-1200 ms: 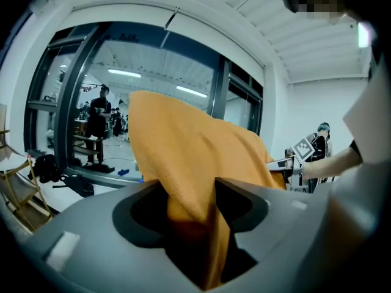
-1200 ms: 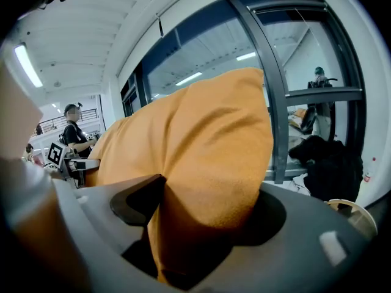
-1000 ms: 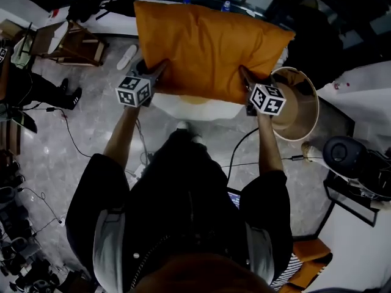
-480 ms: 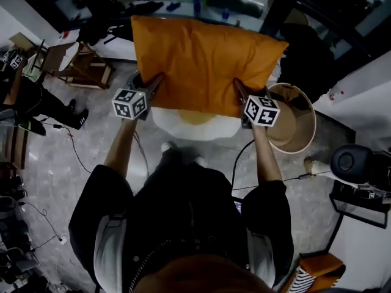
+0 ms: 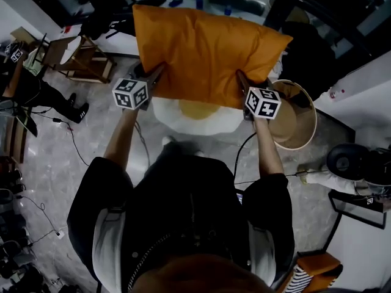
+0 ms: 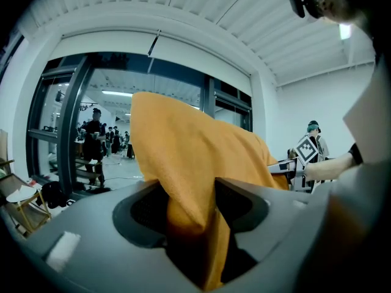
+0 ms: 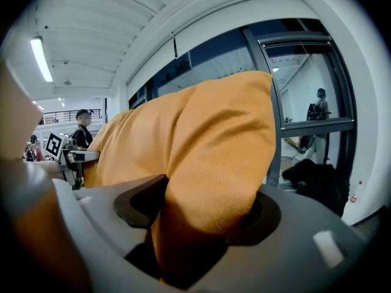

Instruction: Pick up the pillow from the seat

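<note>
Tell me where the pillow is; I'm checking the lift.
Head view, top centre: the pillow is held between left gripper and right gripper, whose fingers have just been closing on it, above the white-and-yellow cushion.

1. Head view: from above the person's head, facing steeply down onto the orange pillow point(image 5: 201, 54) and the floor point(image 5: 85, 151).
2. Left gripper view: nearly level, hard against one pillow end, facing a glazed wall point(image 6: 73, 127).
3. Right gripper view: equally close, at the opposite end; all three views share the pillow.
</note>
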{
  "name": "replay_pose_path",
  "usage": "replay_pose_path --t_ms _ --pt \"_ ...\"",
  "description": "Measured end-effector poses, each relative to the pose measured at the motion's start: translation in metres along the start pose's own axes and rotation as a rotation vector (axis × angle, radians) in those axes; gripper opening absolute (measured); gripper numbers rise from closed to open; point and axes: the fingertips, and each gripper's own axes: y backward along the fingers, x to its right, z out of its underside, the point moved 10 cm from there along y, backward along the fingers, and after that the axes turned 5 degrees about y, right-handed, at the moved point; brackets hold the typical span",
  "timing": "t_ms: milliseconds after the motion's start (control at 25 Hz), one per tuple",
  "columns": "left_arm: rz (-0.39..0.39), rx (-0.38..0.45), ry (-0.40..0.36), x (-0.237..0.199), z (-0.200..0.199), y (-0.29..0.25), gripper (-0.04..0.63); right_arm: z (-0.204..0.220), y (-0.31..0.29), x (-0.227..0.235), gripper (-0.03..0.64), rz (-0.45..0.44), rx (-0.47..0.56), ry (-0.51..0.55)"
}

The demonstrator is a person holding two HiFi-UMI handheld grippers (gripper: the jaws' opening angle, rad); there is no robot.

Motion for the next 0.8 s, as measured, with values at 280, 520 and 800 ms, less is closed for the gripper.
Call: replay_pose_path --t_ms 280,520,800 --pt "0.005 0.002 0.011 -0.0015 0.0049 -0.0002 0.252 0.0004 -0.0001 -0.0004 0.296 0.007 -0.001 0.011" --pt "0.011 -0.003 0.014 -0.0031 0.0034 -0.0051 0.252 -0.0016 -0.0024 0.0024 0.296 0.011 -0.006 0.009" --pt "0.013 0.005 0.015 -0.0050 0.0008 -0.0043 0.252 -0.0061 -0.0045 0.0011 0.296 0.010 0.000 0.017"
